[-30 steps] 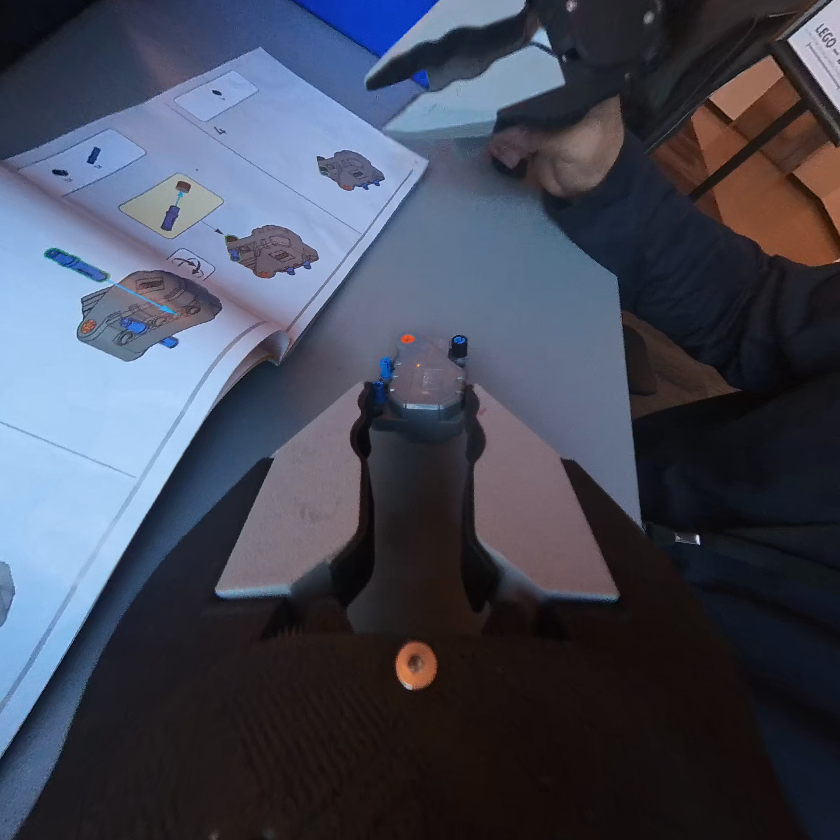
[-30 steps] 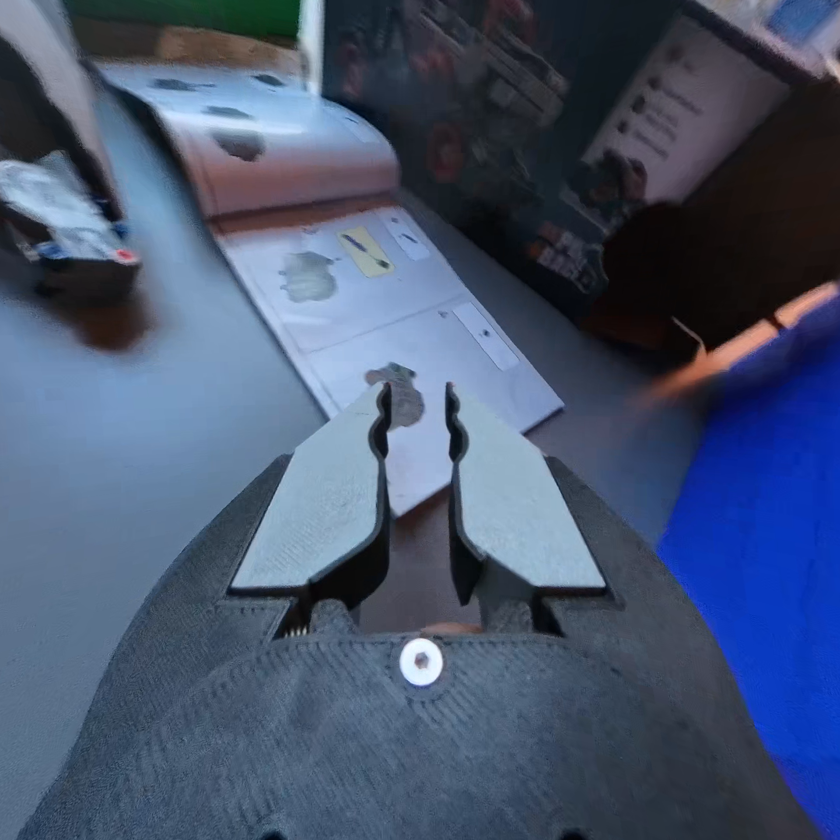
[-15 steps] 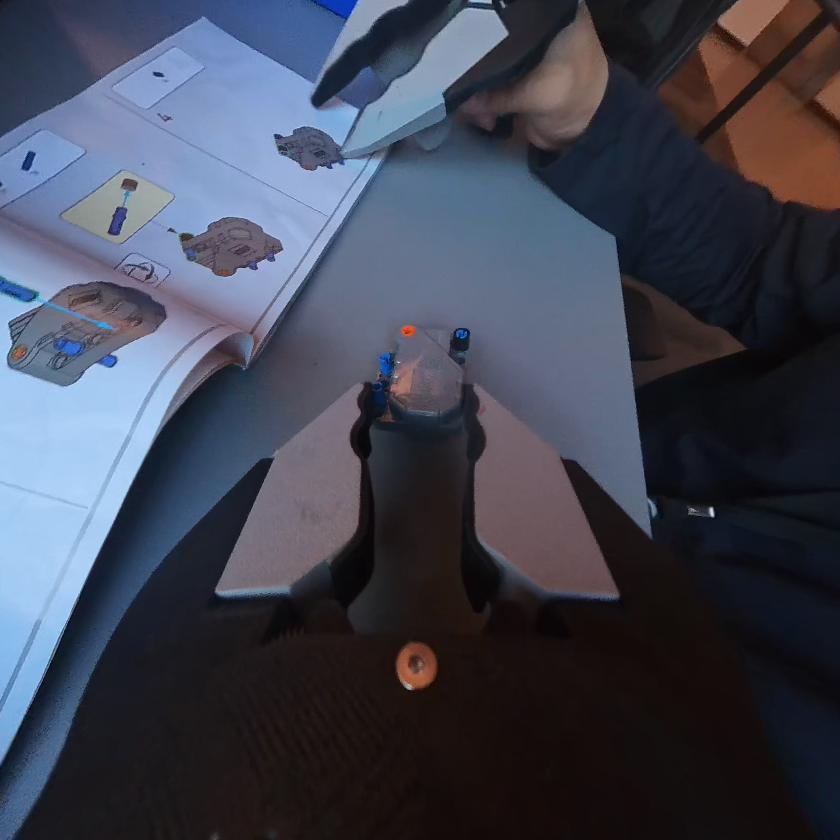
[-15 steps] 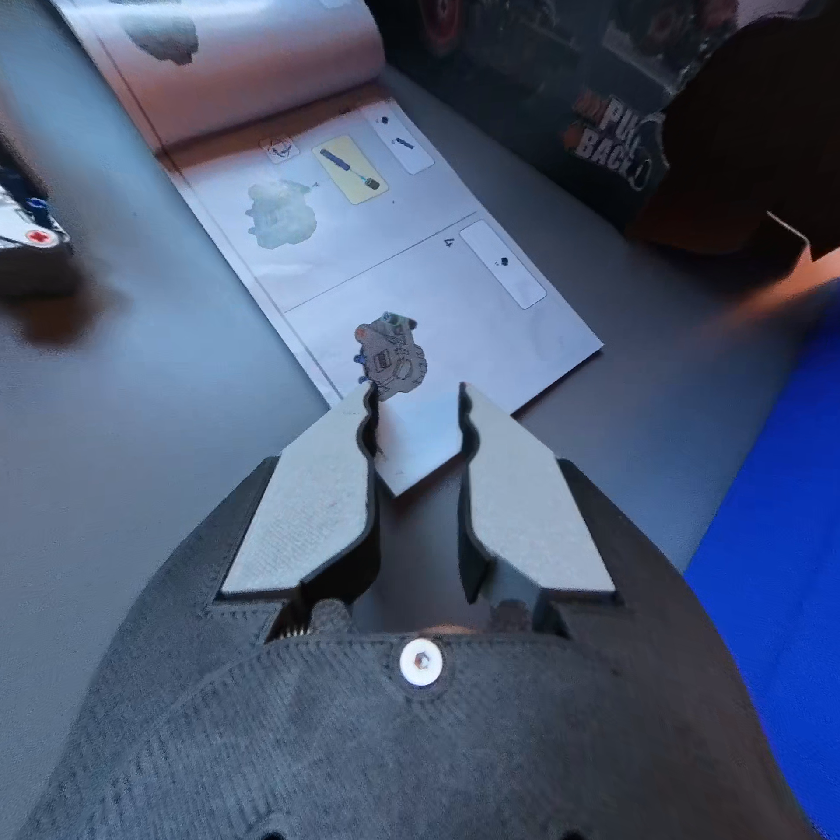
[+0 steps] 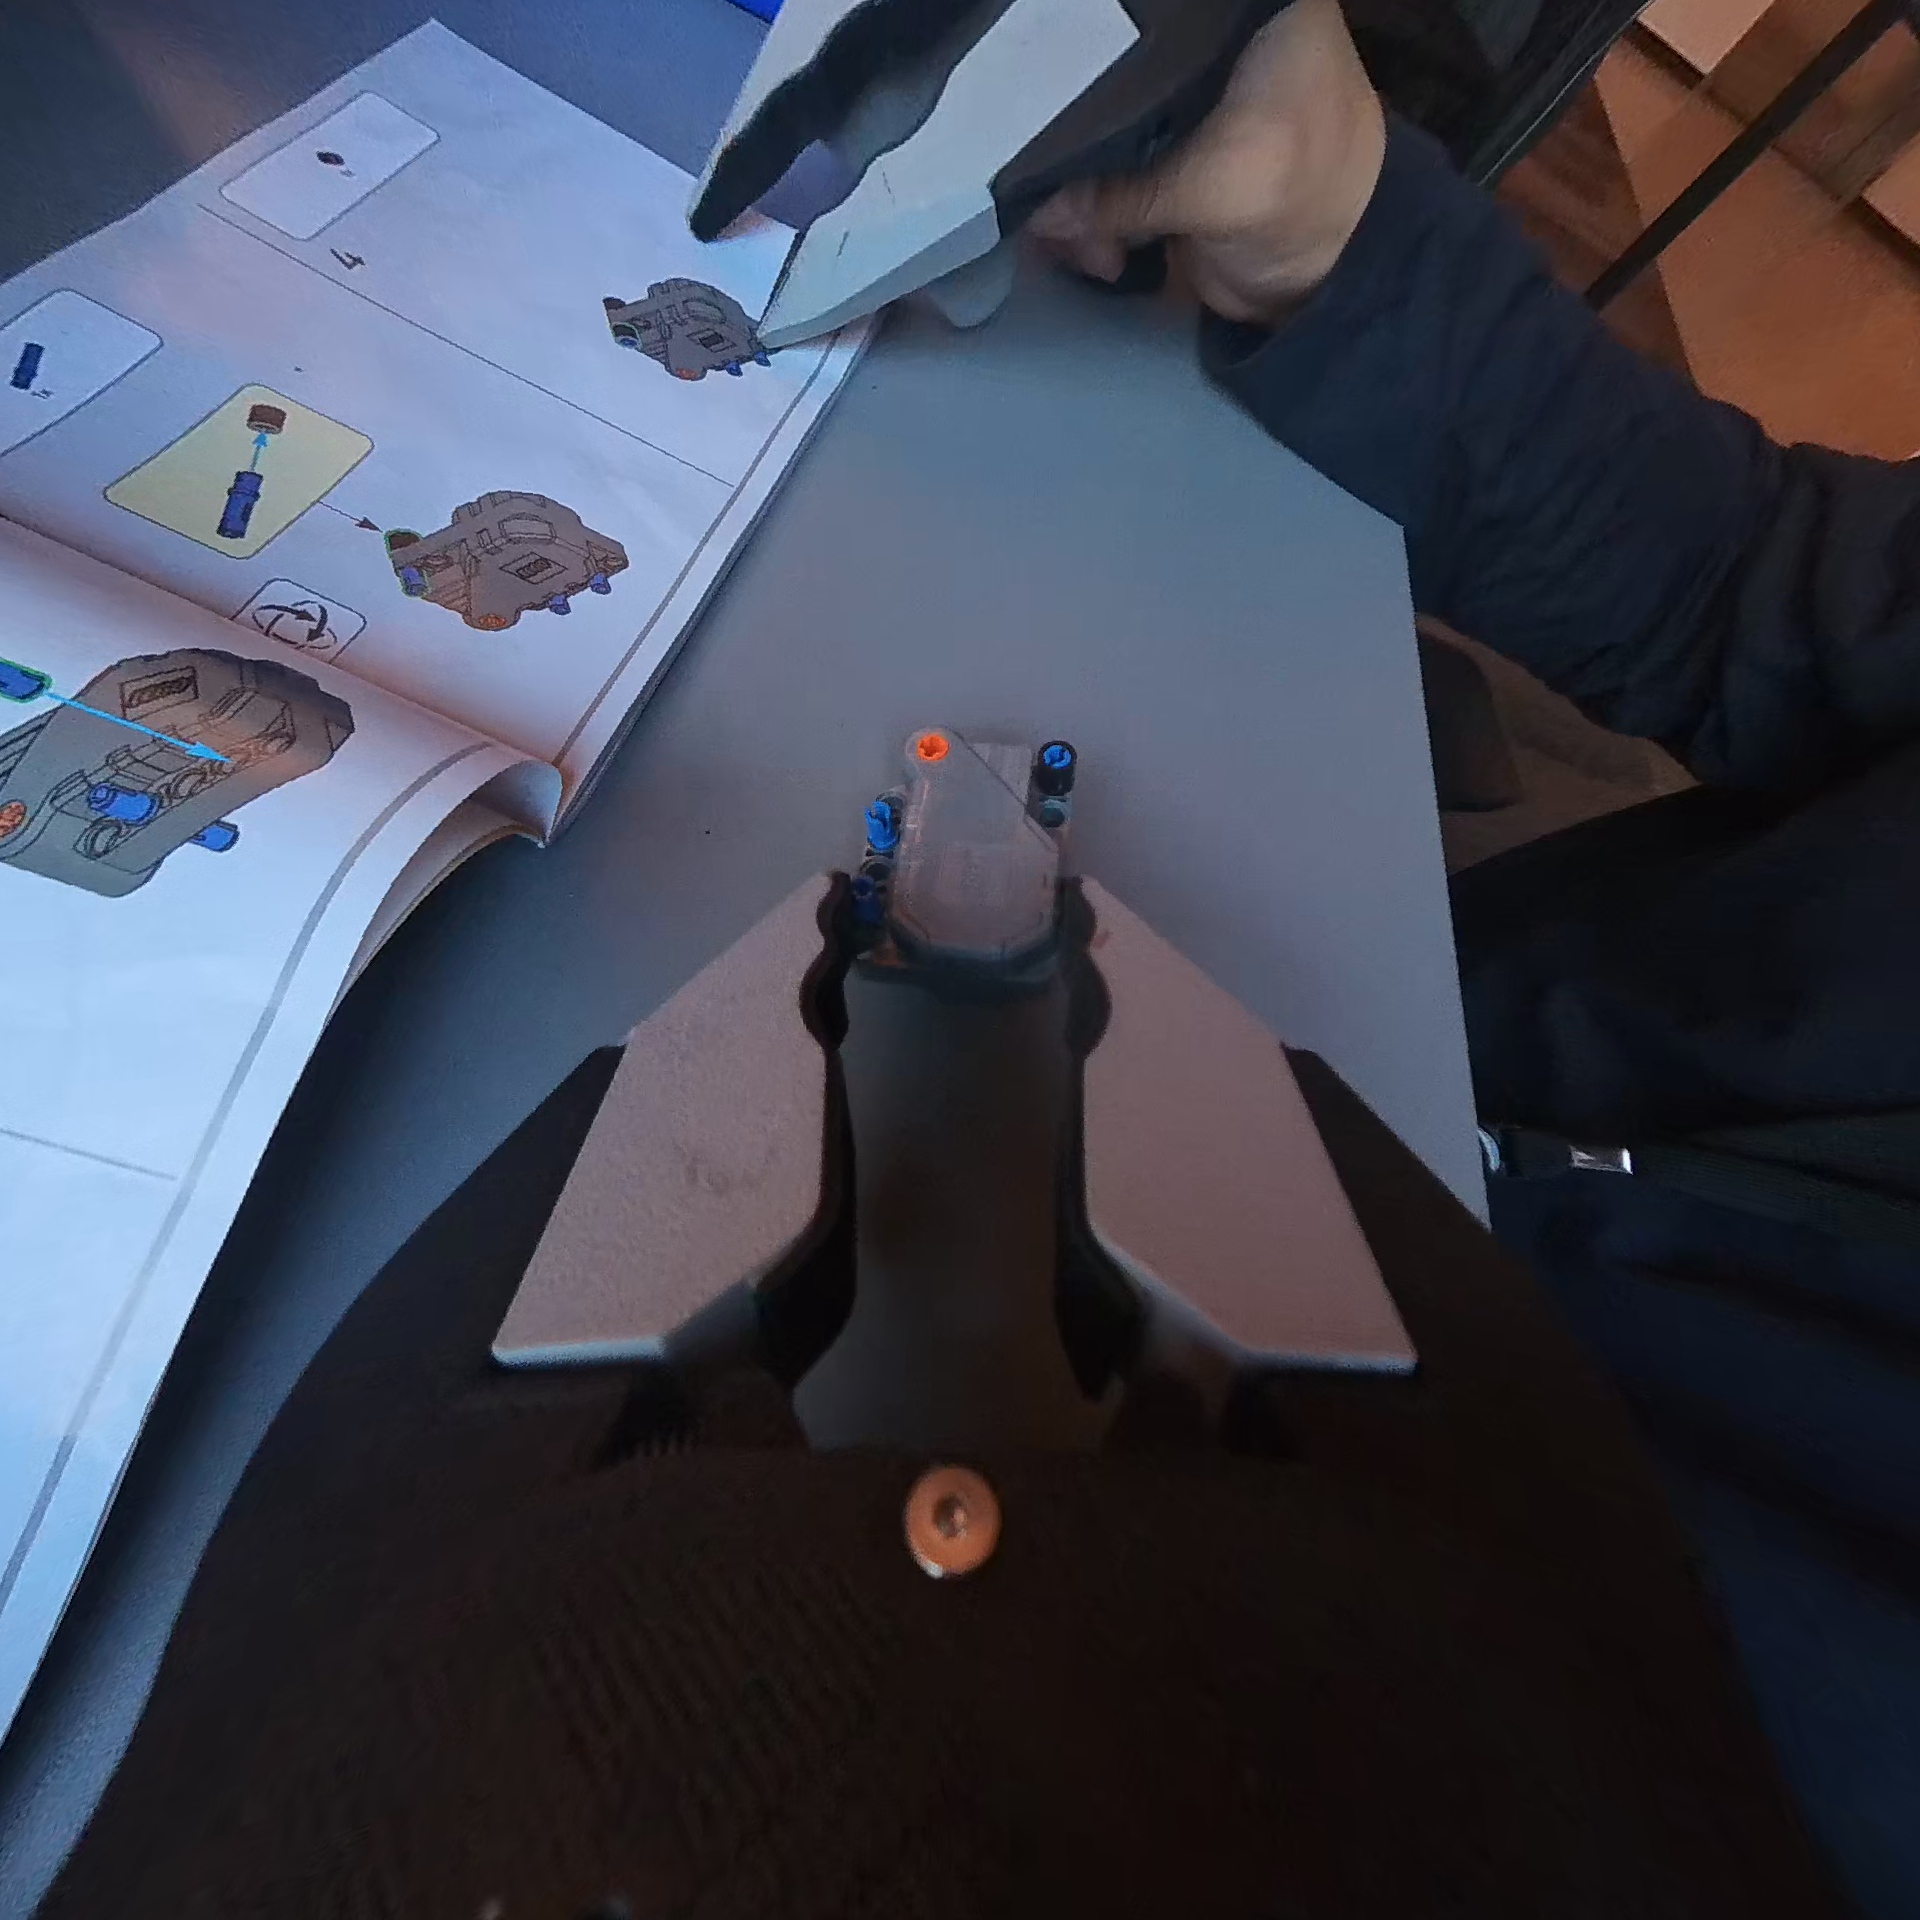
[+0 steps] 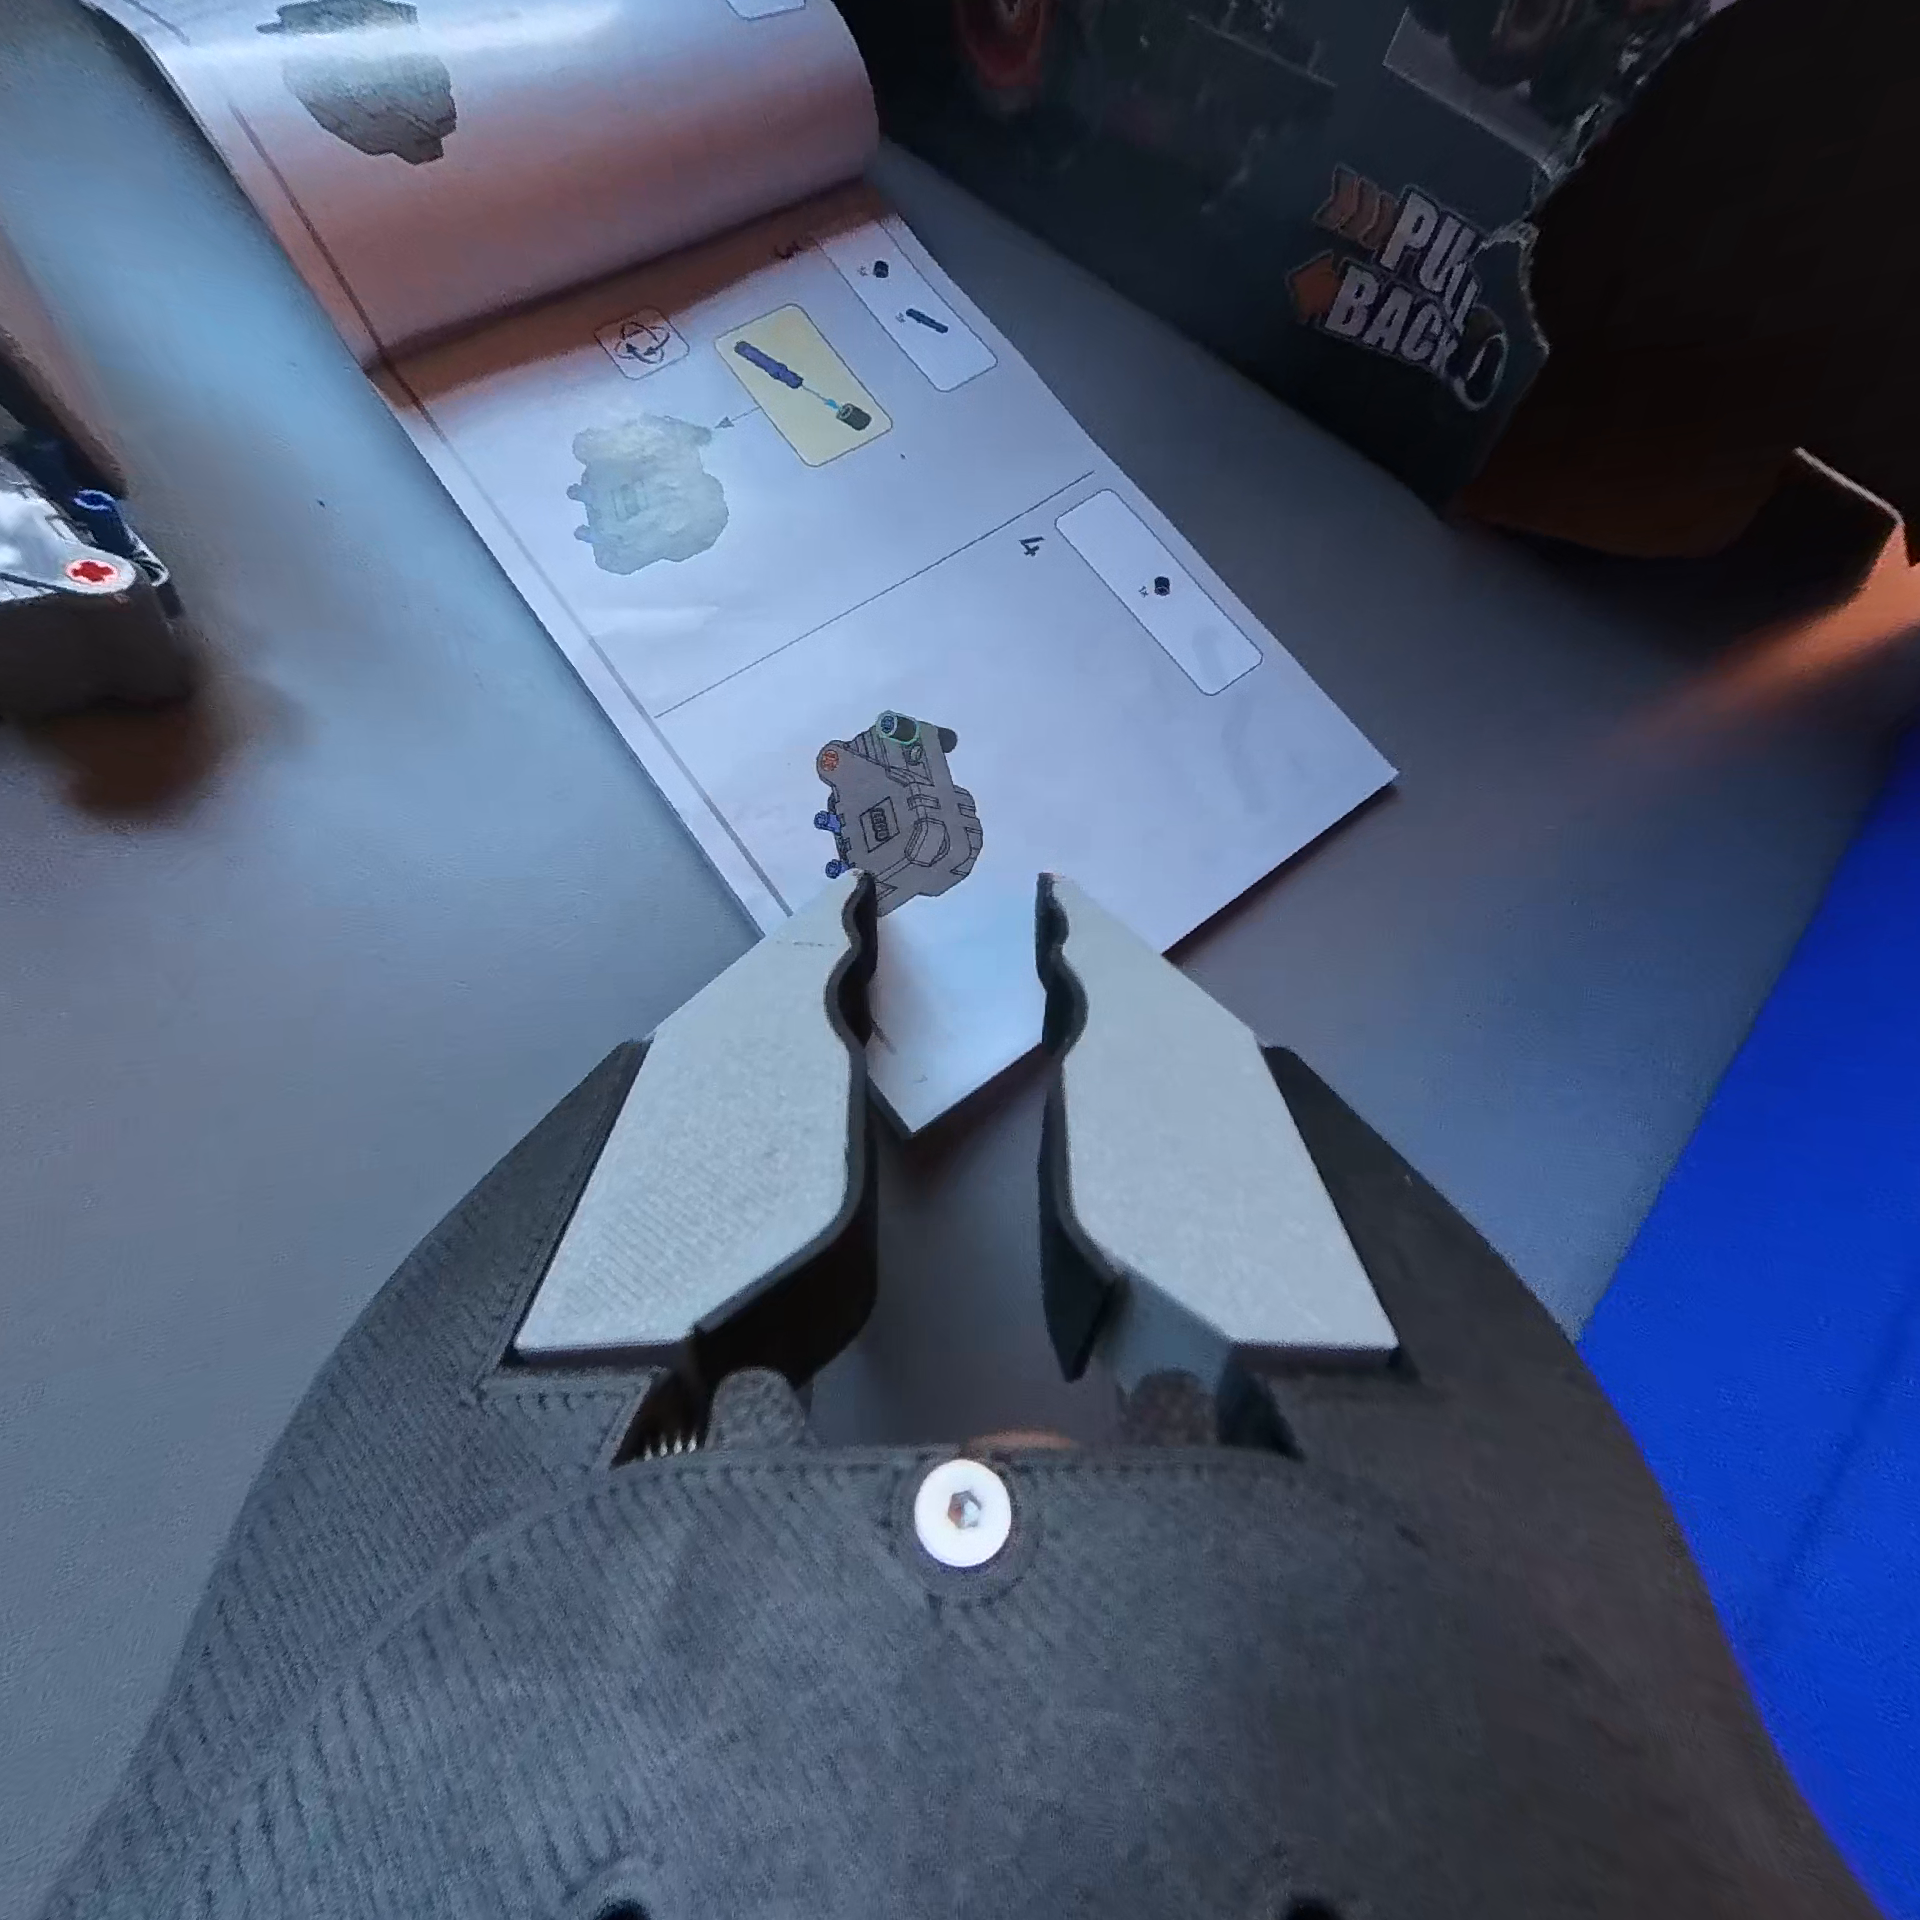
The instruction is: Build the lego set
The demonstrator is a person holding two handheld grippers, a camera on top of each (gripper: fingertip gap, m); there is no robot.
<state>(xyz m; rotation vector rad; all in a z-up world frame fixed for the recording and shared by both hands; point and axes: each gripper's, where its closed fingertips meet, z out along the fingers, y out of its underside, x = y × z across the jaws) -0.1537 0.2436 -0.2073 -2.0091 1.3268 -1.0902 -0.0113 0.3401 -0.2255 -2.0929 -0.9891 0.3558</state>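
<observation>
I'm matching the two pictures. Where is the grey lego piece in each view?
Left wrist view: the lego piece sits centre frame, clamped at the left tool's tips above the table.
Right wrist view: it shows at the far left edge, partly cut off.
Shared landmark: the open booklet, where the right tool hovers open.

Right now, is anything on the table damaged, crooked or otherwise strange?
One thing: the dark cardboard box behind the instruction booklet has a ragged, torn edge on its right side. The booklet lies open at a slant, its left page bulging, normal for a booklet. The grey lego block sits straight between the left gripper fingers.
</observation>
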